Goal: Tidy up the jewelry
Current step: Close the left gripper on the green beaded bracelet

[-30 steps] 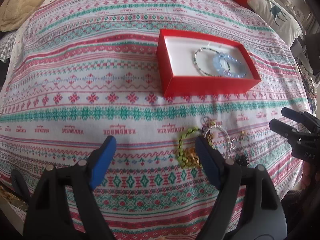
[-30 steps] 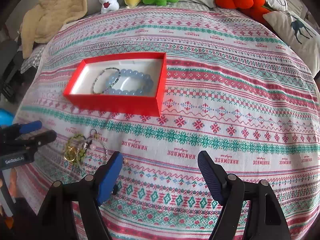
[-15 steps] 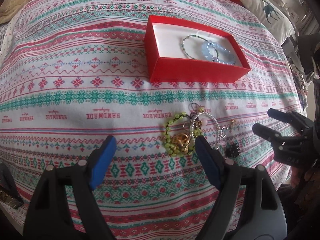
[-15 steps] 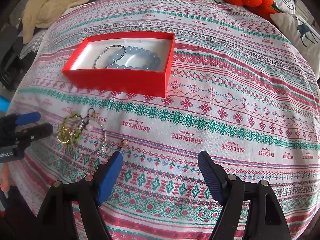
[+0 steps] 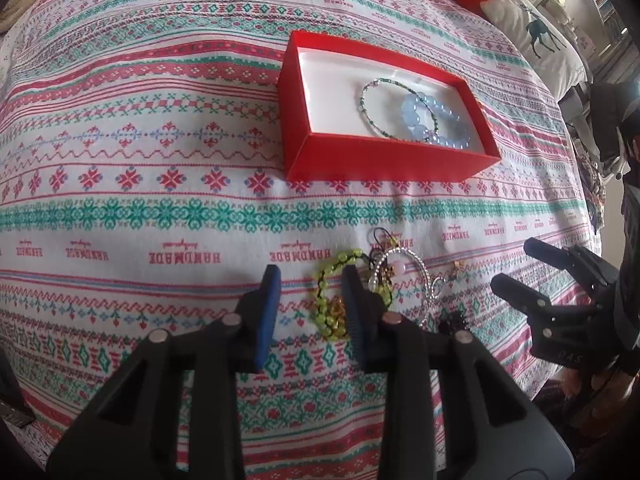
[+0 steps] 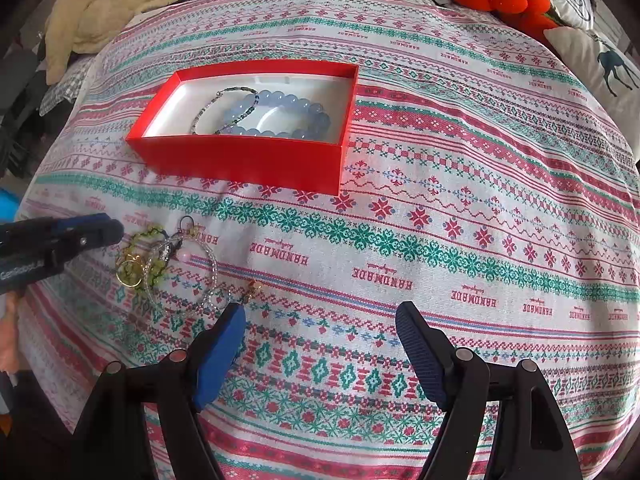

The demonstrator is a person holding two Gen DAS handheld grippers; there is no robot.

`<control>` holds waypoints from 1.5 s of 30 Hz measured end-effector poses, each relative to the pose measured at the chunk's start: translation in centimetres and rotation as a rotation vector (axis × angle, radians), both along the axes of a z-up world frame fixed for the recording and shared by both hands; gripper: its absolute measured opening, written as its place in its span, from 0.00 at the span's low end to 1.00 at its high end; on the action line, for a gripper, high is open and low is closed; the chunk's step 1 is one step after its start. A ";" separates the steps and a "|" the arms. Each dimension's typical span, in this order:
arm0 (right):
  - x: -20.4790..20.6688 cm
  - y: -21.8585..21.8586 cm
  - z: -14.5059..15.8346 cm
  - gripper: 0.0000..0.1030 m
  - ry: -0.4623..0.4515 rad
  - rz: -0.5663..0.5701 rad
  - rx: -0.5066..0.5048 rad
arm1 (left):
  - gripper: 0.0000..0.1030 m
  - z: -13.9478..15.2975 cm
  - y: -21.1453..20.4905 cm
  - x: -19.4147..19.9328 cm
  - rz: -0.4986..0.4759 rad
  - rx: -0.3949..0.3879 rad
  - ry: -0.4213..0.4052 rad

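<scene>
Jewelry pile (image 5: 360, 284) (green bead bracelet (image 5: 332, 300), silver chain (image 5: 404, 268), gold bits) lies on the patterned bedspread (image 5: 120, 184), near side of the red box (image 5: 384, 160), which already holds a blue bead bracelet (image 5: 436, 120) + thin beaded one. Left gripper (image 5: 310, 276) sits at the pile's left edge, fingers narrowed but gripping nothing yet: pick-up step, I'd say. Next: nip one piece w/o snagging the tangle; right gripper (image 6: 320, 320) is wide, idle.

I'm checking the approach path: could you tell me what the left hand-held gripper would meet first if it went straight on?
Probably the green bead bracelet, lying just ahead between the half-closed fingers of the left hand-held gripper; depth is uncertain.
</scene>
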State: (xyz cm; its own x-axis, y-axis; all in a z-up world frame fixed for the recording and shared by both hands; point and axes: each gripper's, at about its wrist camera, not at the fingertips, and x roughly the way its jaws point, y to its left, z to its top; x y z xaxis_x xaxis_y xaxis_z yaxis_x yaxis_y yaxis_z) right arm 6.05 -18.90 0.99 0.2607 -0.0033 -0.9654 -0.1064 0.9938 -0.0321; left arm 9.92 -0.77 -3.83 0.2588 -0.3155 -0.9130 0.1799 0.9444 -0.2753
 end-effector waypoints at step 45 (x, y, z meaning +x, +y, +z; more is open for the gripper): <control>4.3 5.7 -2.1 0.51 0.025 0.040 0.160 | 0.09 0.9 0.3 -0.7 0.002 0.098 -0.058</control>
State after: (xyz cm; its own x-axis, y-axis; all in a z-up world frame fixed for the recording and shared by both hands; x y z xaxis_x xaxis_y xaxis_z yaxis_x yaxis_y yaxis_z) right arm 10.39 -13.23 -1.13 0.2336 0.1604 -0.9590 -0.1445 0.9811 0.1289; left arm 9.26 -0.43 -2.89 0.3128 -0.2246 -0.9229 0.1910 0.9667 -0.1705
